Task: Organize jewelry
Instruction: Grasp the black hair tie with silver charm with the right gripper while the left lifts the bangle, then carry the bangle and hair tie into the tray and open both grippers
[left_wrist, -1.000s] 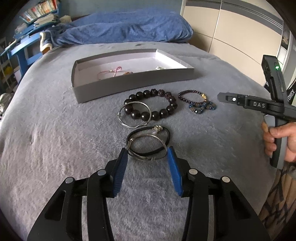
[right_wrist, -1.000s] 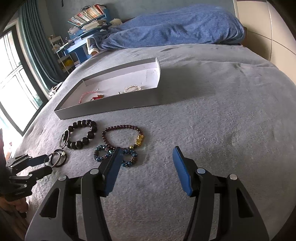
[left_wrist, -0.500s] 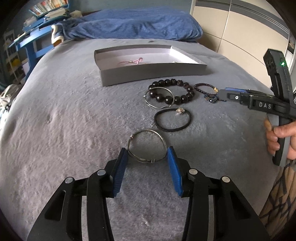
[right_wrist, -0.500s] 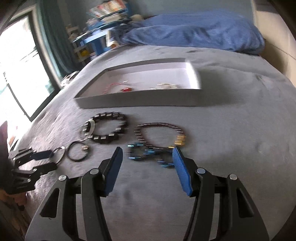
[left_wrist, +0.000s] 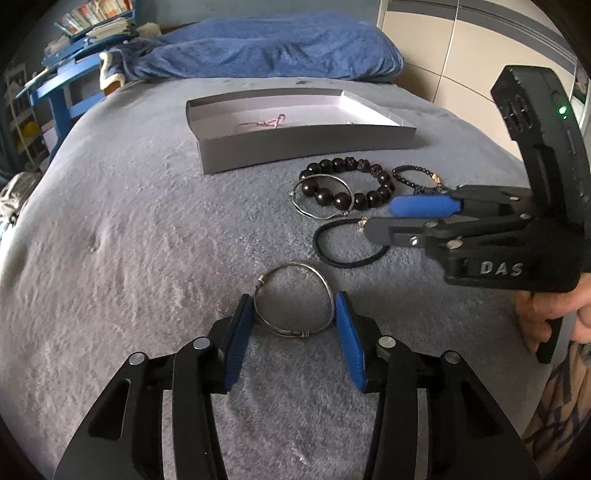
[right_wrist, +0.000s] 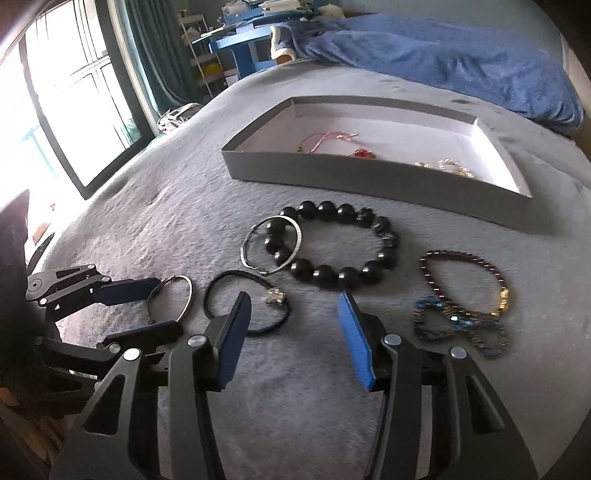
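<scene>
- Left claw (left_wrist: 293, 314): pads against both sides of wire bangle (left_wrist: 293, 300), gripped for transfer; grey tray (left_wrist: 295, 144) far ahead.
- Right claw (right_wrist: 293, 321): wide open, empty; black cord bracelet (right_wrist: 246, 302) beside its left pad, probable next target.

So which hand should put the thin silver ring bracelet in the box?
Left, probably. The left hand-held gripper already has the silver wire bangle between its blue pads. The right hand-held gripper is open over the bed, nearer the black cord bracelet. The gray box lies ahead.
</scene>
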